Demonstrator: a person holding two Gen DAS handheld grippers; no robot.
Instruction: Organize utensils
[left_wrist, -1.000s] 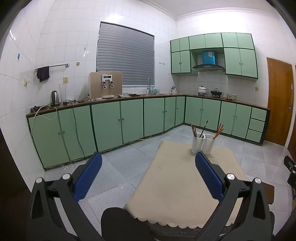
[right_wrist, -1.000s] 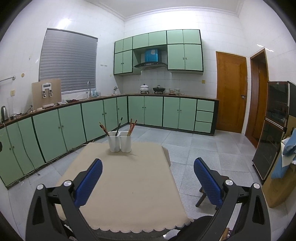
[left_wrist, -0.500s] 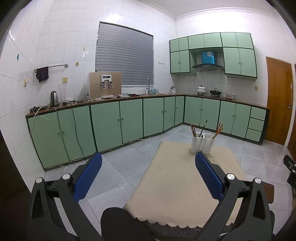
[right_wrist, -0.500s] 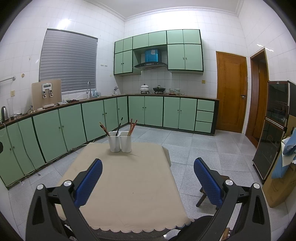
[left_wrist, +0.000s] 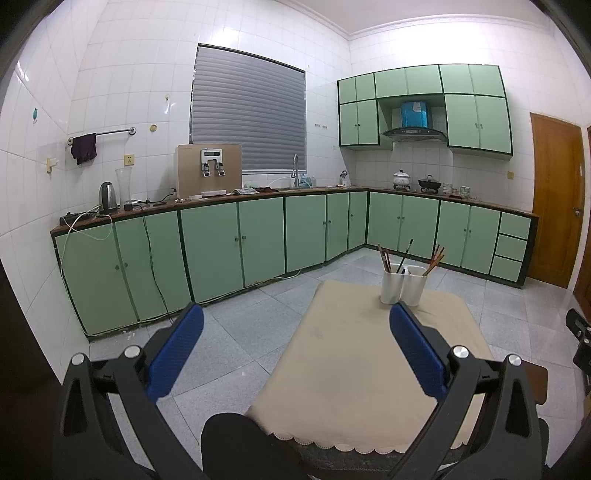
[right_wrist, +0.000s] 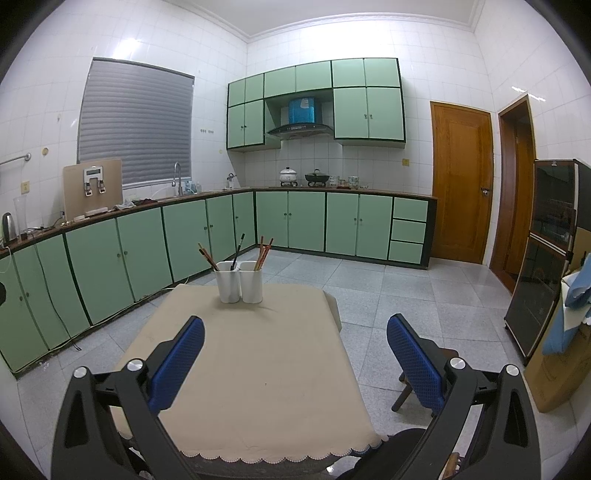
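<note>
Both your left gripper (left_wrist: 295, 345) and right gripper (right_wrist: 295, 347) gape empty, well short of the two cups (right_wrist: 239, 281) at the table's (right_wrist: 266, 369) far end, so a hurried grab at the leaning sticks (right_wrist: 263, 248) could tip them.

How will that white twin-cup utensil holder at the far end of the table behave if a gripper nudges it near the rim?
The white twin-cup utensil holder looks tall for its footprint, so a high push may tip it. It stands on a loose beige tablecloth, which could bunch rather than let it slide. The chopsticks lean outward and would probably rattle or shift.
</note>
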